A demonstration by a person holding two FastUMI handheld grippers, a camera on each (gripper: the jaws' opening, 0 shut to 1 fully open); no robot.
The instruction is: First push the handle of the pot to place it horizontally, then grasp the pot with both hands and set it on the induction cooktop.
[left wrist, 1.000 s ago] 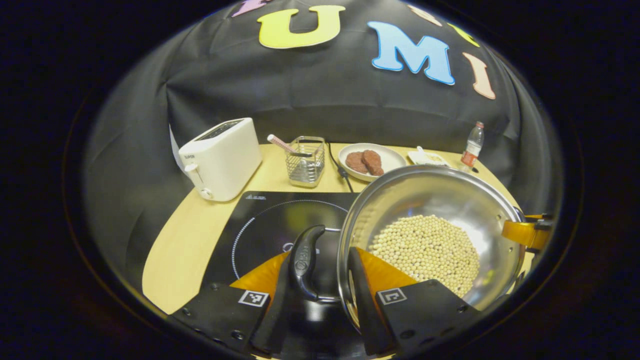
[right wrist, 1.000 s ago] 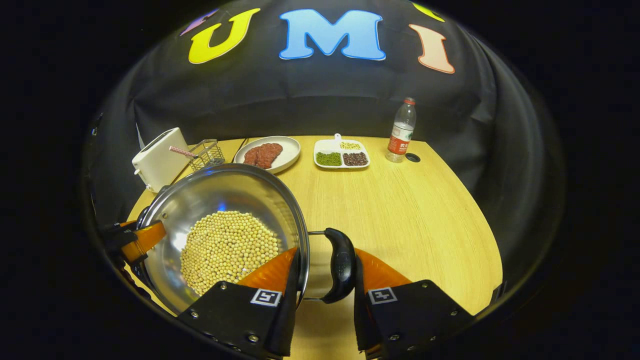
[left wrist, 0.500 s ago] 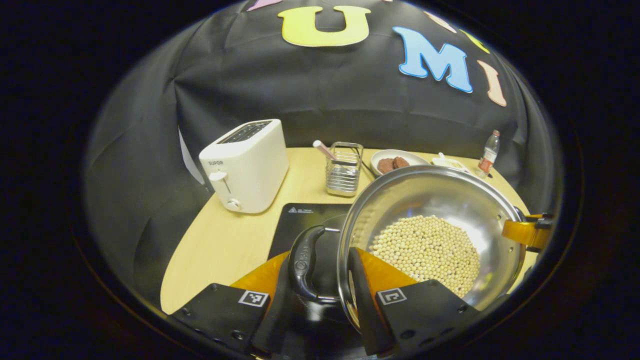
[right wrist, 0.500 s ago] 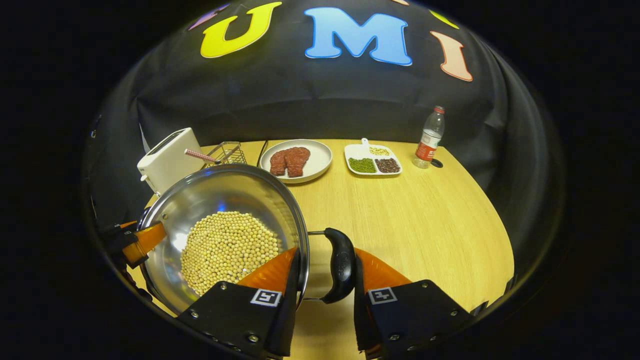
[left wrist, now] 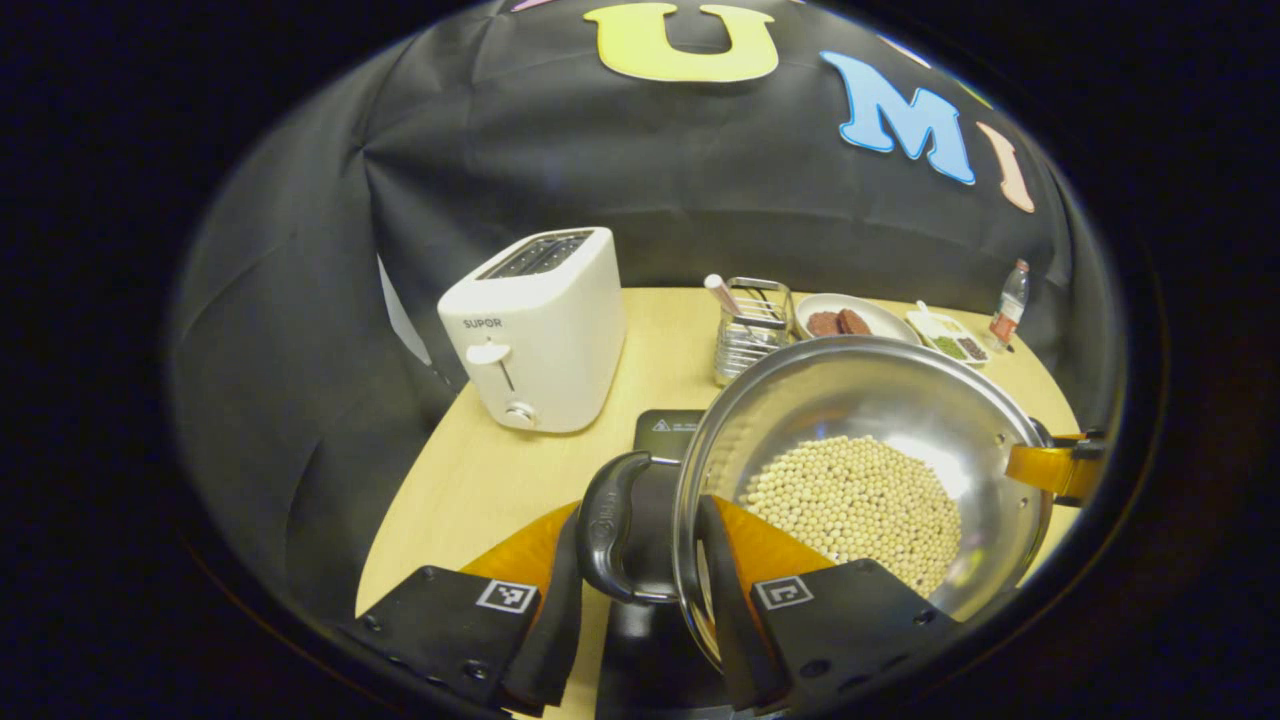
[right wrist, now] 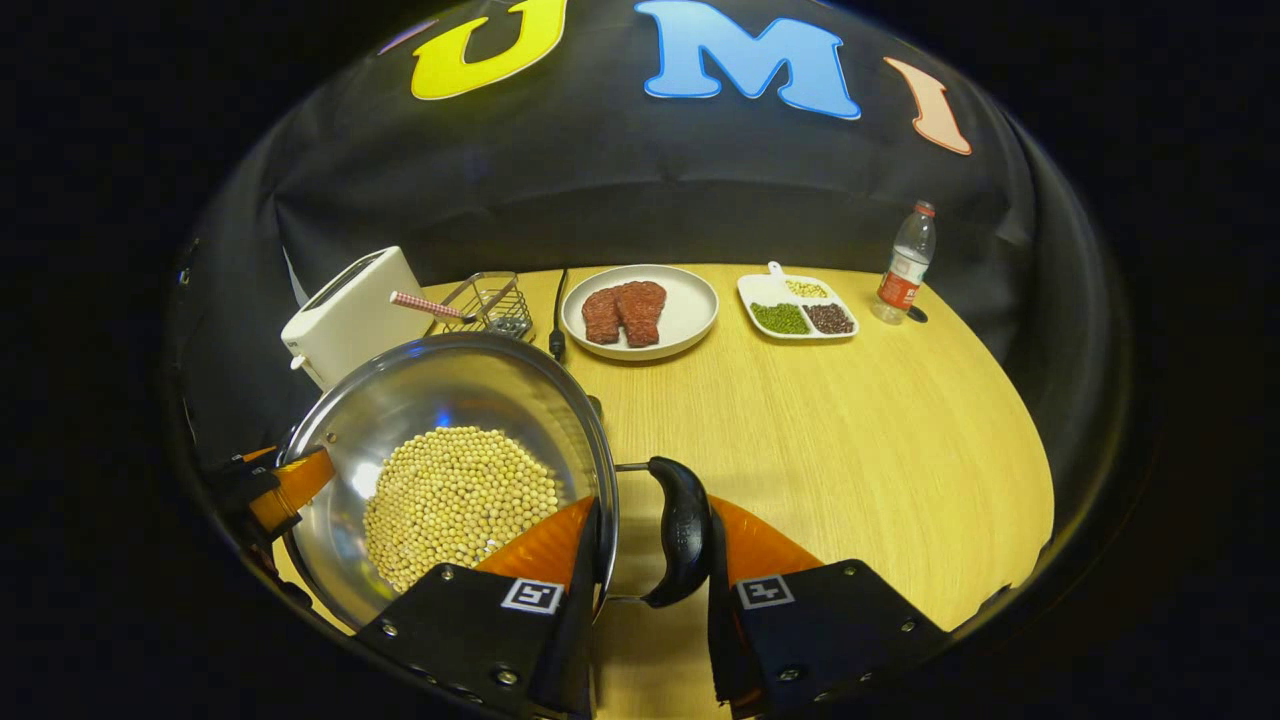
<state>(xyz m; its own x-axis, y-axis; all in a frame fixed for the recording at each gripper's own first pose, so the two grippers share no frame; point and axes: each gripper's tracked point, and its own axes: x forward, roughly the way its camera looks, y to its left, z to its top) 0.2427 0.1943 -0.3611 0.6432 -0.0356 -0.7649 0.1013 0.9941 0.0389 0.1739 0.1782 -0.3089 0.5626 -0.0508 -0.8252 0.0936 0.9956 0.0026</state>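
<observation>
In the left gripper view, the left hand-held gripper [left wrist: 635, 560] clamps the pot [left wrist: 860, 470] by its left handle [left wrist: 605, 525]; the induction cooktop [left wrist: 672, 432] has slid beneath. In the right gripper view, the right hand-held gripper [right wrist: 650, 560] grips the right handle [right wrist: 685, 530], desk [right wrist: 850, 440] nearer. Lowering probably comes next.

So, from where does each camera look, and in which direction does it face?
Left gripper view: rides on the left gripper, looks forward past the pot's left handle toward the toaster; its own two fingers show.
Right gripper view: rides on the right gripper, looks past the right handle toward the plate; its own fingers show.
Shared: the pot, toaster, plate.
</observation>
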